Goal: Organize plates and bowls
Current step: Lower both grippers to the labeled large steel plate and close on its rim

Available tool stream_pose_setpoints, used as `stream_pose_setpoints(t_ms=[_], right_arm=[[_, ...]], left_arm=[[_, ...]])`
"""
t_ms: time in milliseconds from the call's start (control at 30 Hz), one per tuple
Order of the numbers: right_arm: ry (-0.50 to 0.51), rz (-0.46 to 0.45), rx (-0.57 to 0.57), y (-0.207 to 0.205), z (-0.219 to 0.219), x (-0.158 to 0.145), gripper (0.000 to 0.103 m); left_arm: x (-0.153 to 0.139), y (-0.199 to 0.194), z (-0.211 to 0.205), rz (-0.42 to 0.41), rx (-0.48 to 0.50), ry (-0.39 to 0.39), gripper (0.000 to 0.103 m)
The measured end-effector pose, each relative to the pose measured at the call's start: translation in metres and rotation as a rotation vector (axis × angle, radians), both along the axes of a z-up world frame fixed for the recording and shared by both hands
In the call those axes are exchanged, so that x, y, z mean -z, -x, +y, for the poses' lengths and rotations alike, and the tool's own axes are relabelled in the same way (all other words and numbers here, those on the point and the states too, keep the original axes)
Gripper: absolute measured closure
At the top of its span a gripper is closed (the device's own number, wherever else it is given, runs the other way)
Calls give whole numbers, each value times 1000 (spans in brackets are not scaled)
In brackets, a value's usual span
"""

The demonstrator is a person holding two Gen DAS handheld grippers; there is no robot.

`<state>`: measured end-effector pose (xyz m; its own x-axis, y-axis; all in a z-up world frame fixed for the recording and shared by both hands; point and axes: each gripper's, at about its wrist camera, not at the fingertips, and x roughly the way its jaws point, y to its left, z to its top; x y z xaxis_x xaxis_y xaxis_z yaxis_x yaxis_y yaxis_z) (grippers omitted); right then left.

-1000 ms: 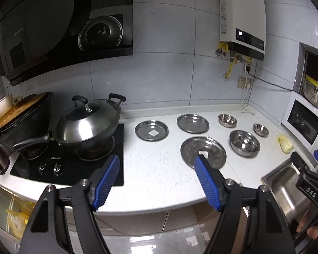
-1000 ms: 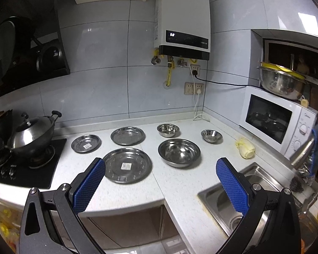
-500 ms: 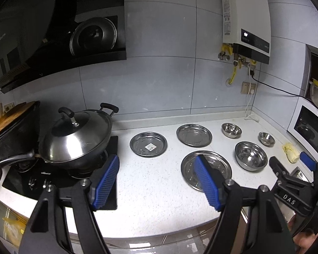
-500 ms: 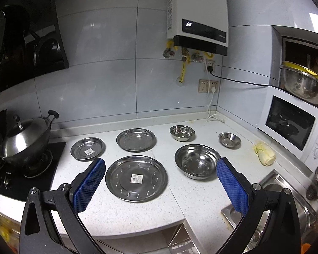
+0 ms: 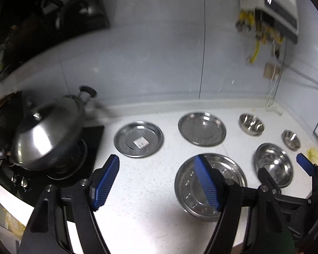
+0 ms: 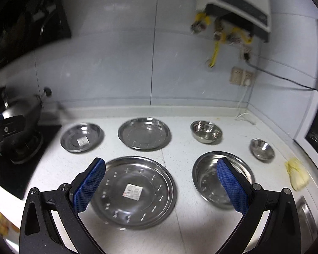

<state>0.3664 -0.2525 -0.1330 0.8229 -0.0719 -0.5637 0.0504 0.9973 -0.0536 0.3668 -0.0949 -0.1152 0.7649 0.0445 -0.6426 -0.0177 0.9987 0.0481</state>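
— What's on the counter, from the left?

— A lidded wok (image 5: 46, 131) on the stove (image 5: 53, 169), then a small plate (image 6: 81, 137) with a sticker, then a medium plate (image 6: 144, 133) behind a large plate (image 6: 133, 192). Right of those come a large bowl (image 6: 209, 180), with a medium bowl (image 6: 205, 131) and a small bowl (image 6: 261, 149) behind it. All lie apart on the white countertop (image 6: 180, 148).

— And the claws?

— The left gripper (image 5: 156, 182) hangs spread wide and empty above the counter, between the small and large plates. The right gripper (image 6: 161, 186) is likewise agape, holding nothing, over the large plate and large bowl.
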Motion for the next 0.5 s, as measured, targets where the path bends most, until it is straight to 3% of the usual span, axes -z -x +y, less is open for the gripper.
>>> stream_pose_setpoints(t_ms=[233,500], right_arm=[[-23,159,-72,-61,-27,60,1],[-81,324,-66,-91,-42,112,1]], left_arm=[[54,-57,-35,139,-37,-66,31],[119,-103,-47,314,1,-105,31]])
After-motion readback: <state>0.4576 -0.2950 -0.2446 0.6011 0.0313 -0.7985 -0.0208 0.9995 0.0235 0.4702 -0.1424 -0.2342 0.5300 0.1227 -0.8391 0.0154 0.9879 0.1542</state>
